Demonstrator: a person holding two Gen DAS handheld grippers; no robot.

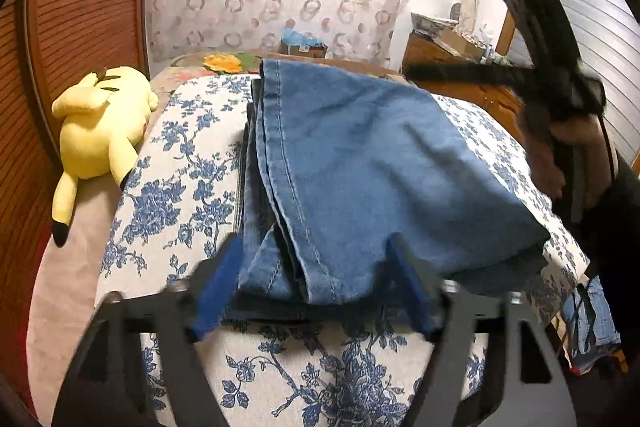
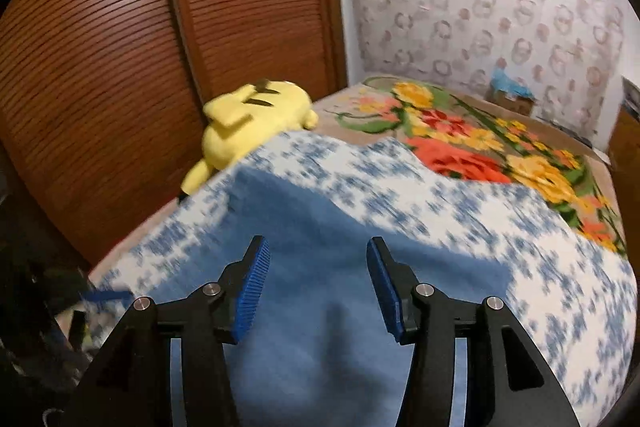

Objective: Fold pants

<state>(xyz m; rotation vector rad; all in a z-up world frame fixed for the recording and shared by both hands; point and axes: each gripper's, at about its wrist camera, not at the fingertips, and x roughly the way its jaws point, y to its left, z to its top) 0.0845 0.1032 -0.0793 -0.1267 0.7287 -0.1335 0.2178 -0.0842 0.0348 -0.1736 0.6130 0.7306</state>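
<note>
The folded denim pants (image 1: pixel 352 163) lie on the bed's floral sheet (image 1: pixel 192 187), long axis pointing away toward the wall. Left gripper (image 1: pixel 316 291) fingers are released around the near hem; right gripper (image 2: pixel 318 287) fingers are spread, grasping nothing.

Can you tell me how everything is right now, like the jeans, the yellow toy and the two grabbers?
jeans: folded into a stack, lying on the blue floral cover.
left gripper: open, pads either side of the jeans' near edge, not pressing.
right gripper: open, nothing held, above the jeans.
yellow plush toy: lying face down at the bed's edge.
blue floral cover: spread over the bed.
wooden slatted doors: closed.
</note>
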